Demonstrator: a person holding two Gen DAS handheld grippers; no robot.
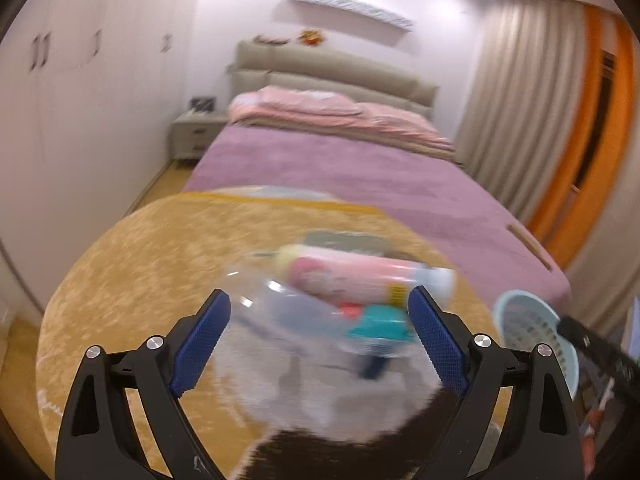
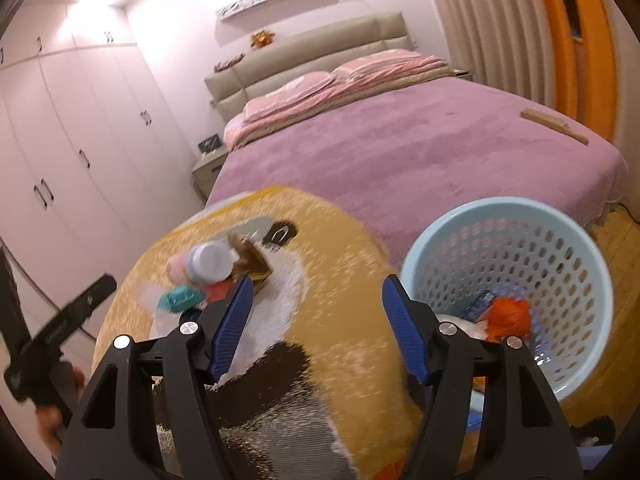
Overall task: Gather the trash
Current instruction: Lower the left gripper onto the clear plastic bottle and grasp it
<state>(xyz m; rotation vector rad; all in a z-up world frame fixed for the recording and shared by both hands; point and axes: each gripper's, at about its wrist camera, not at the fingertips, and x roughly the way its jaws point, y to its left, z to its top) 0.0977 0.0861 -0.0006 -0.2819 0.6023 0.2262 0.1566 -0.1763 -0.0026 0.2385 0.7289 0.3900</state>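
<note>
A pile of trash lies on a round yellow dog-face rug [image 1: 140, 264]: a pink-labelled bottle [image 1: 360, 276] with a white cap, a teal wrapper [image 1: 380, 322] and clear plastic [image 1: 256, 300]. My left gripper [image 1: 320, 336] is open, its blue pads either side of the pile, just short of it. In the right wrist view the bottle [image 2: 210, 260] and teal wrapper [image 2: 180, 298] lie left of my open, empty right gripper [image 2: 316, 328]. A light blue perforated basket [image 2: 516, 280] on the right holds orange and other trash [image 2: 508, 316].
A bed with a purple cover [image 2: 400, 152] stands behind the rug, with pink bedding at its head. White wardrobes [image 2: 80, 140] line the left wall and a nightstand [image 1: 196, 136] is by the bed. The basket [image 1: 532, 328] sits at the rug's right edge.
</note>
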